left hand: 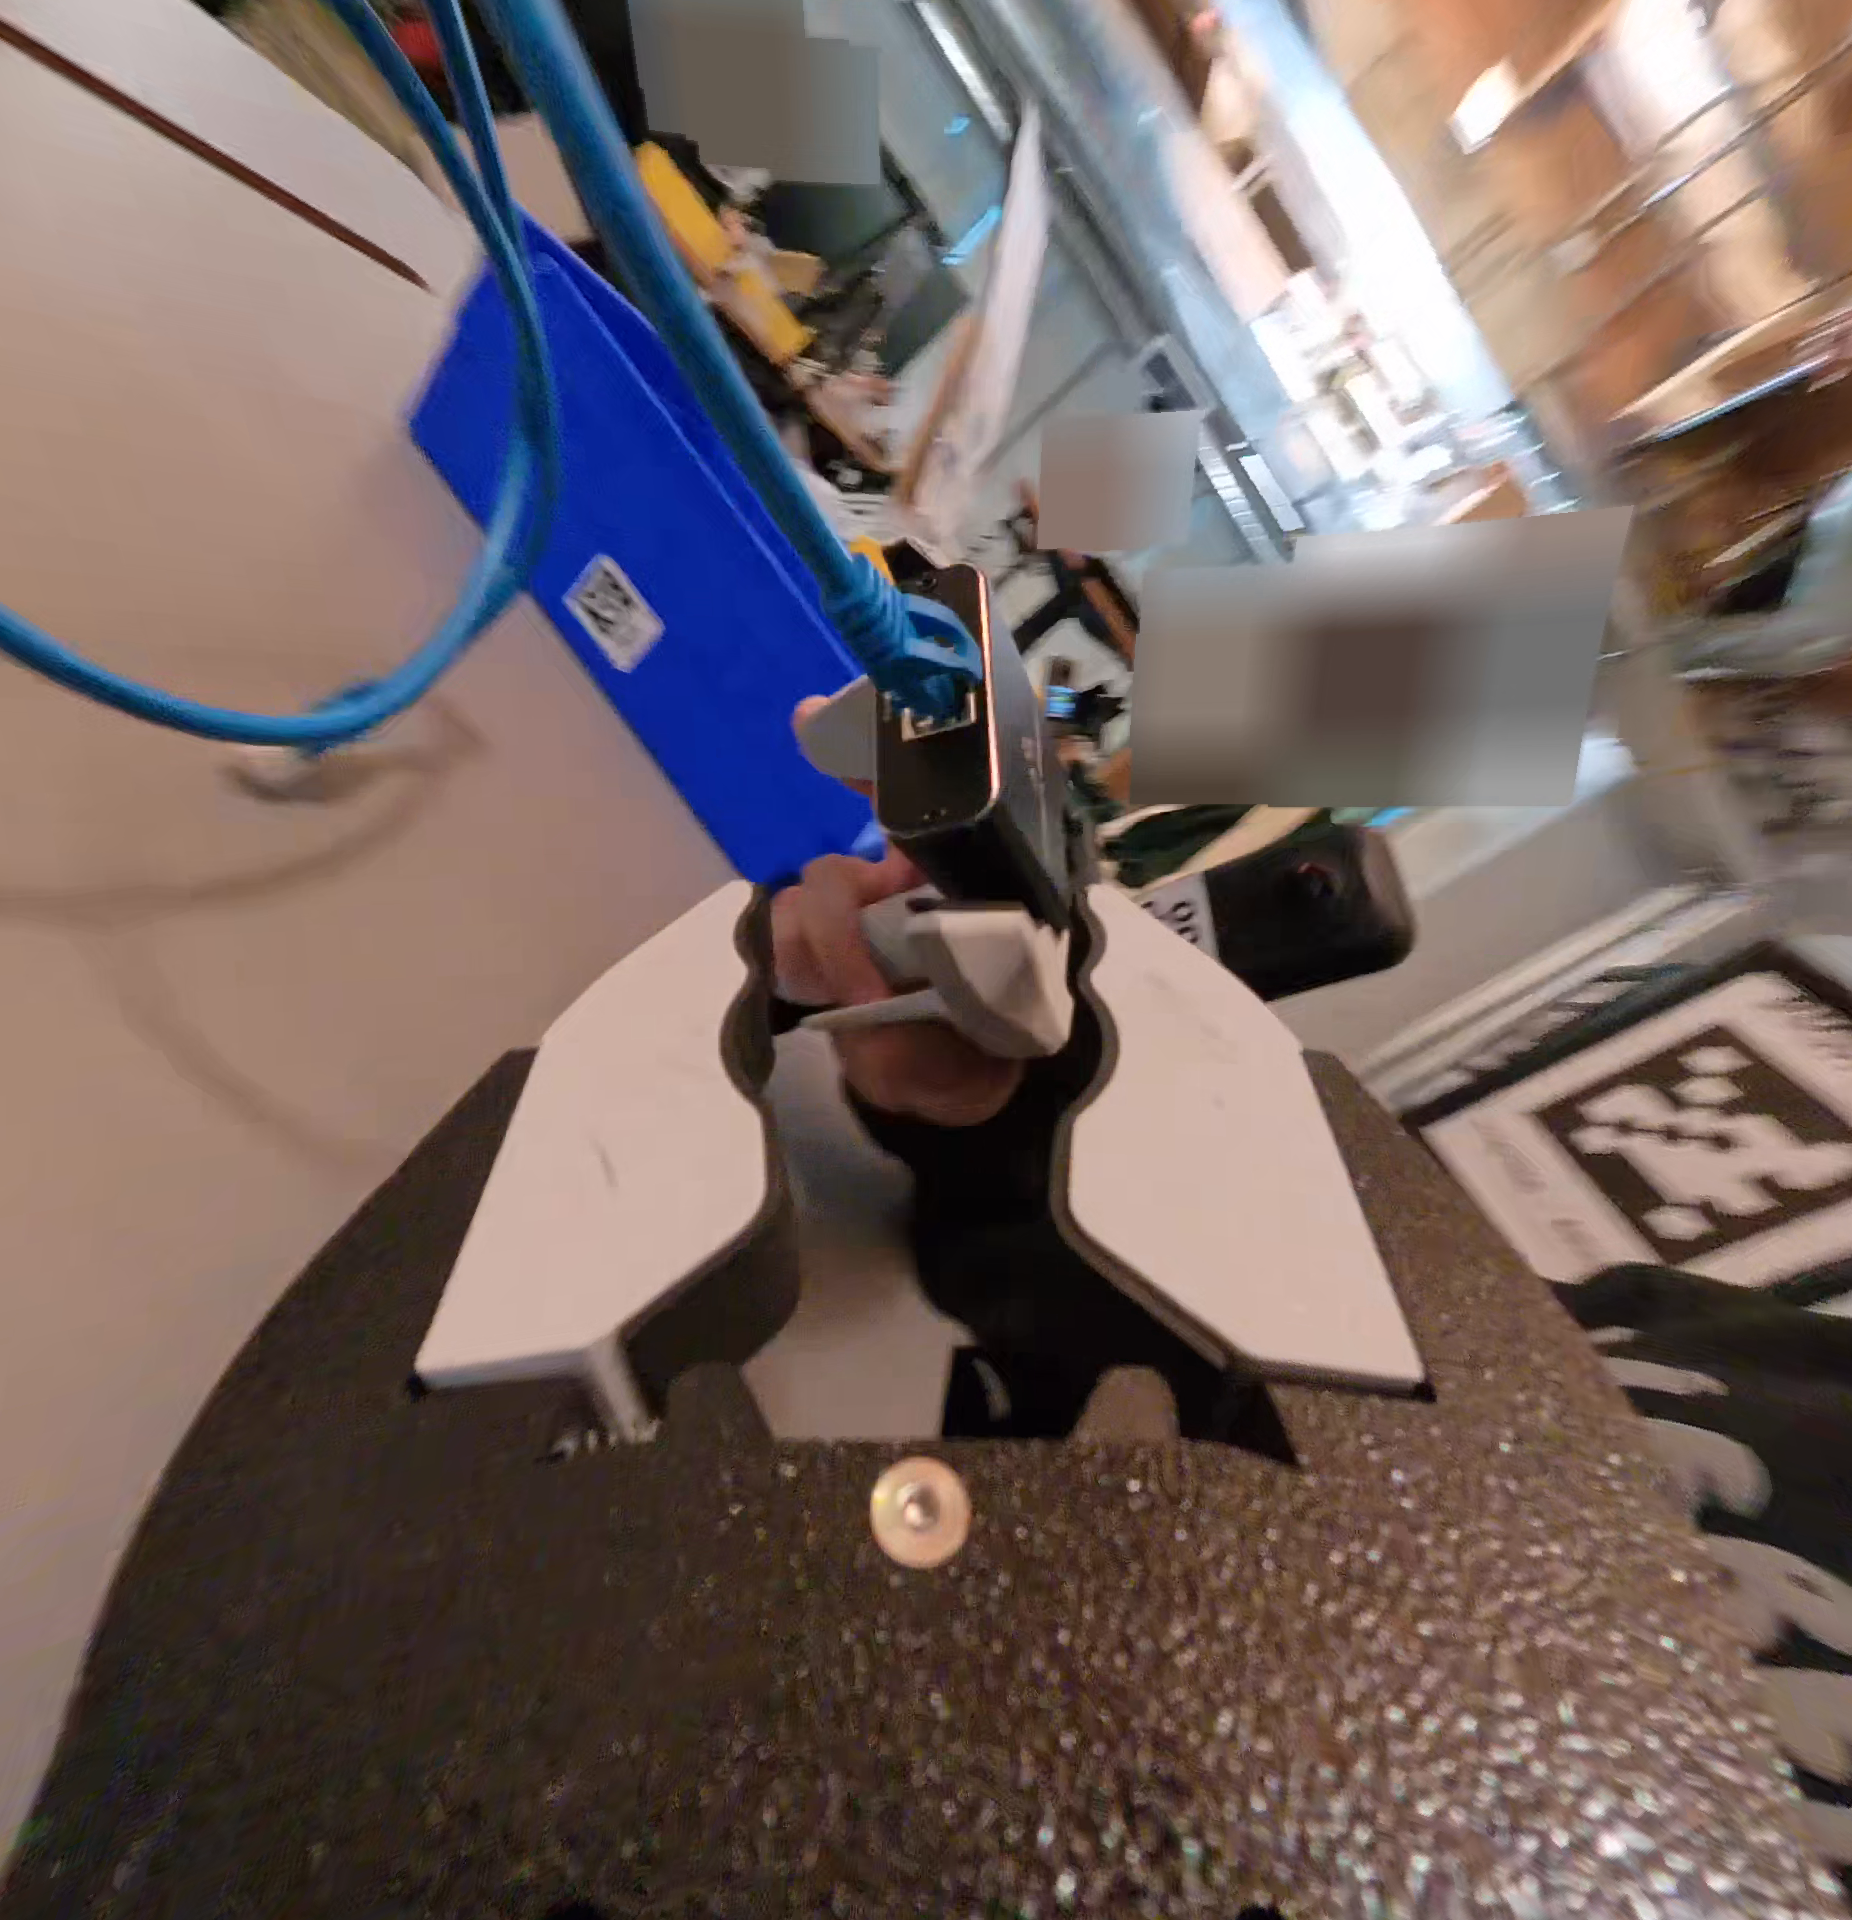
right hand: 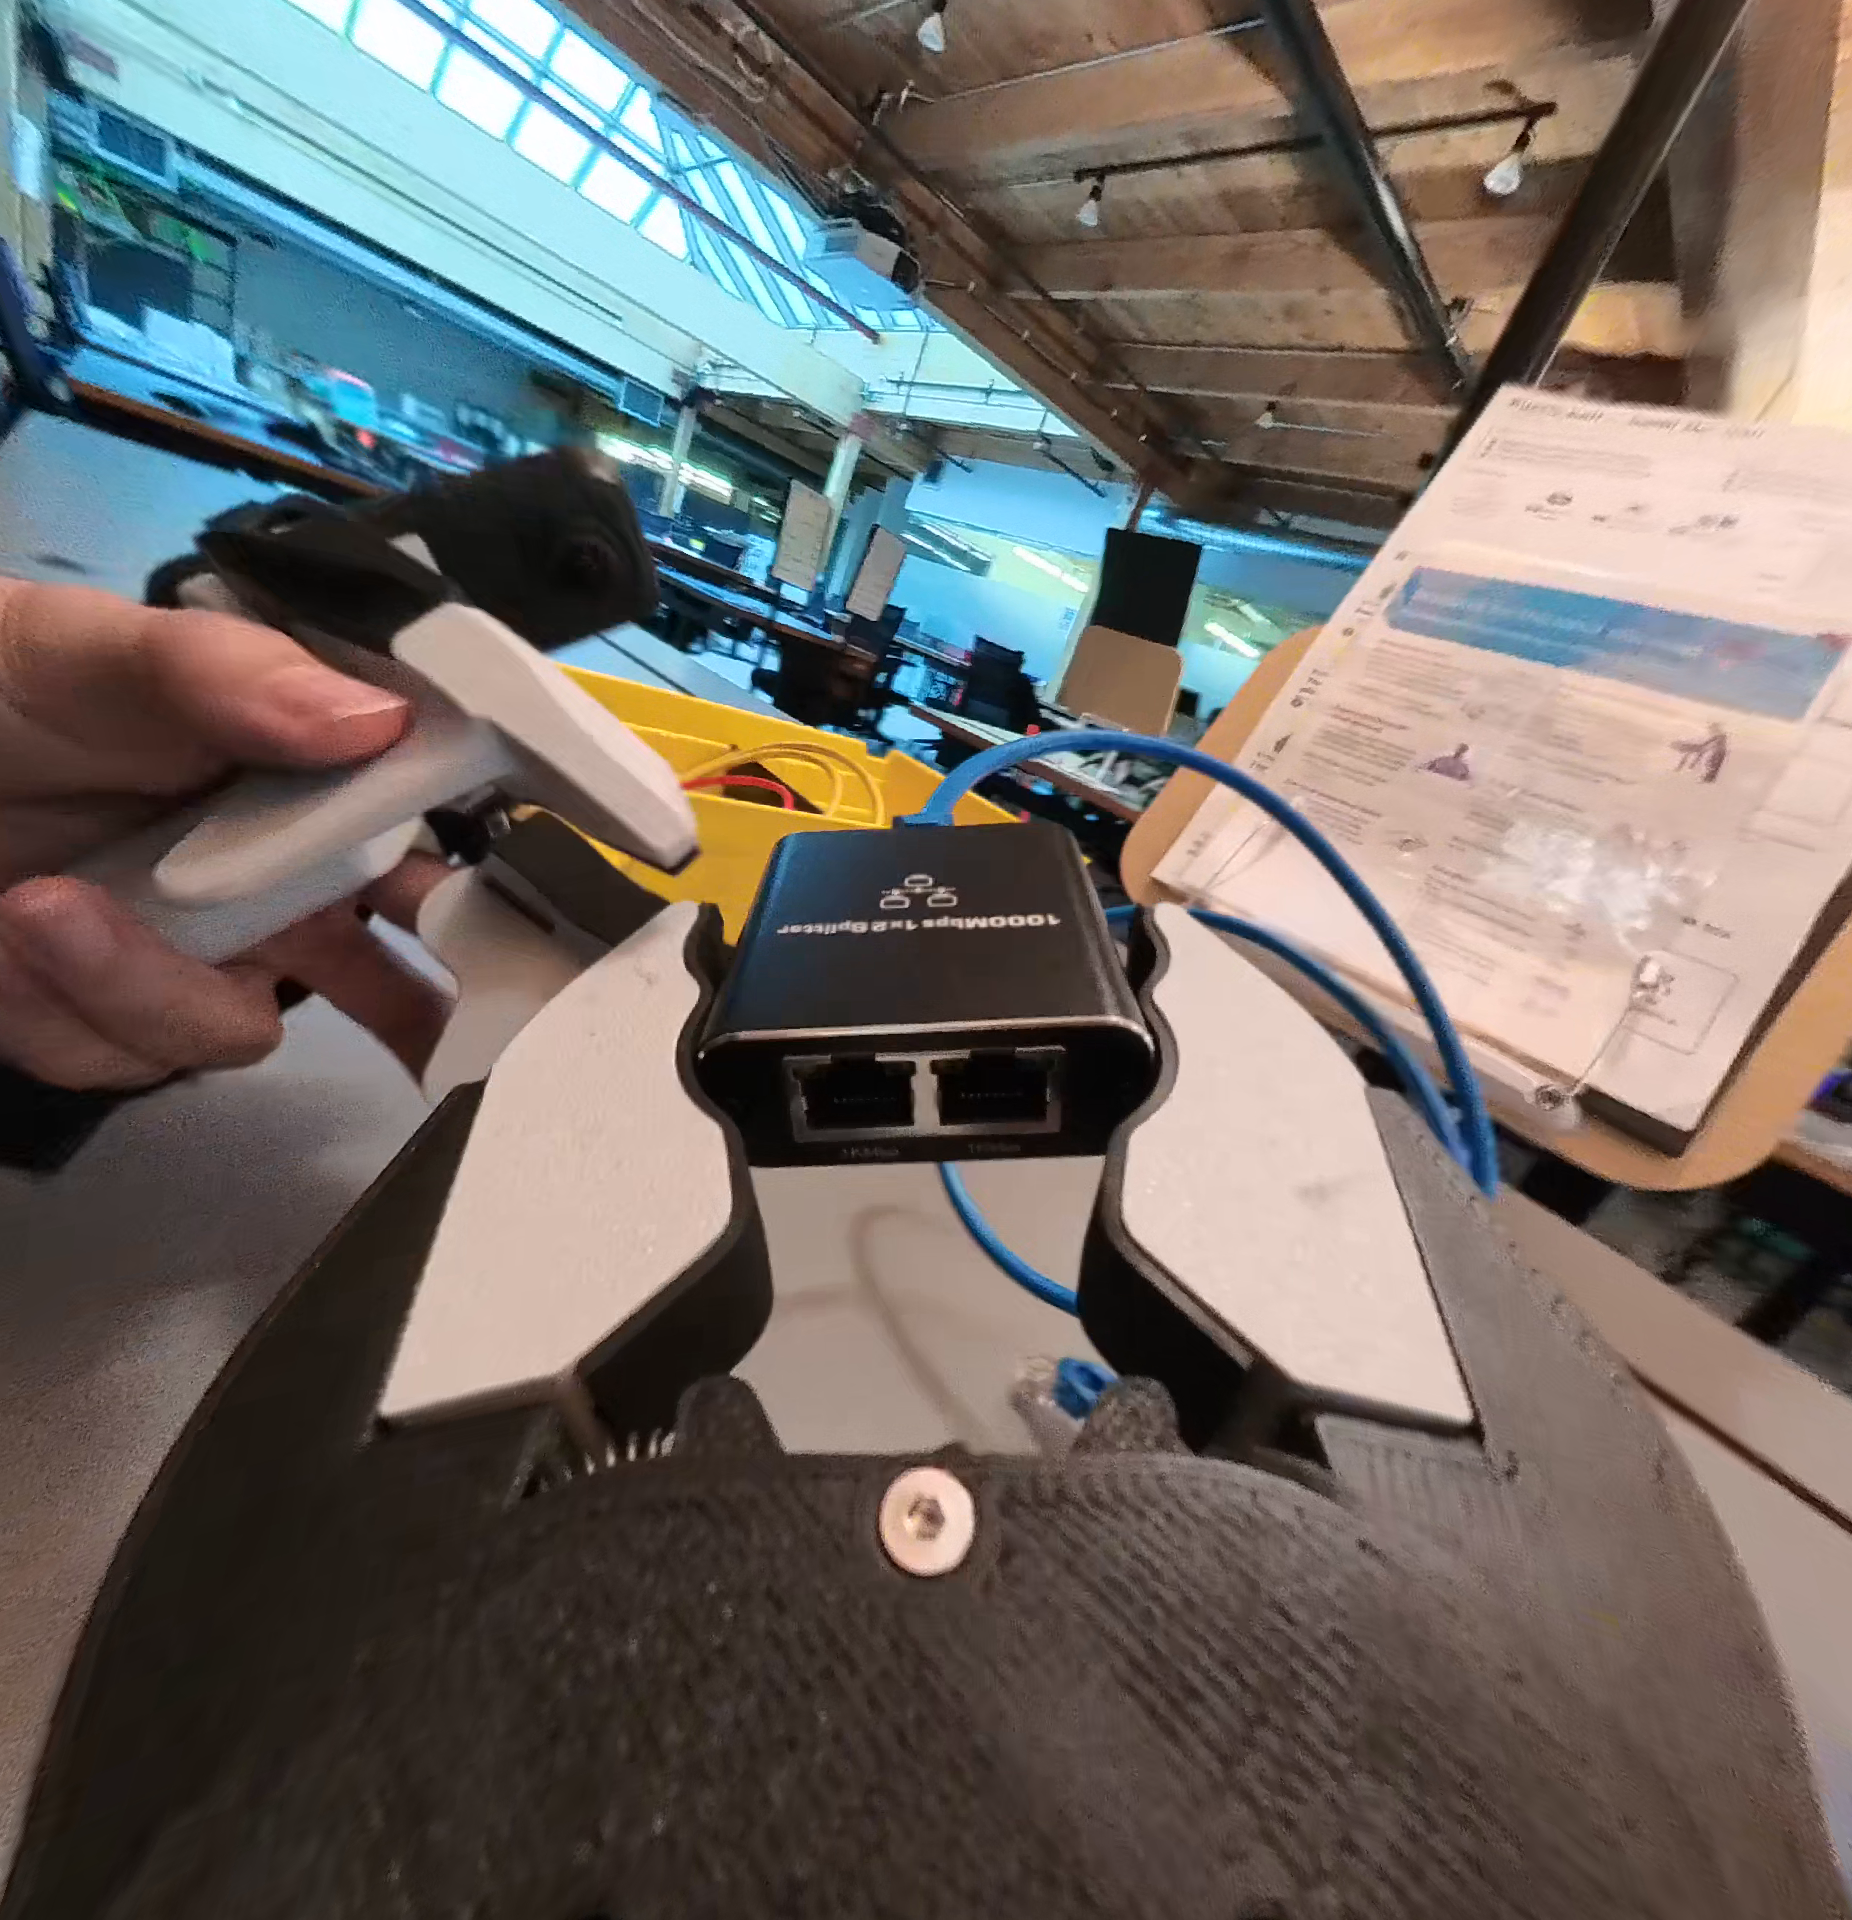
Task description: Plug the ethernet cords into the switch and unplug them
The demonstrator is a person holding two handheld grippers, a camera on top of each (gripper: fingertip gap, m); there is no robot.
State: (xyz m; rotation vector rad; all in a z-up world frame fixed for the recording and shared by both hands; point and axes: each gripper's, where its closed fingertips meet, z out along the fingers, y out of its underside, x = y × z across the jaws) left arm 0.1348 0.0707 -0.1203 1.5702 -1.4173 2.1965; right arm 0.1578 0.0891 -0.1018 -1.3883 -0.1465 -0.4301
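Right wrist view | right gripper (right hand: 922,1029) clamps switch (right hand: 917,966) edges — both front ports free | left gripper (left hand: 917,966) parted, empty

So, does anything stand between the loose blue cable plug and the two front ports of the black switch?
Nothing visible does. Both front ports of the black metal switch box are empty and uncovered. The loose blue cable plug lies below the box, and the left gripper is off to one side.

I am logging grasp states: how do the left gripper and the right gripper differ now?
The right gripper is shut on the black switch; the left gripper is open and holds nothing. The right gripper's view shows two empty ports; the left gripper's shows the end with the blue cord plugged in. Both have white fingers.
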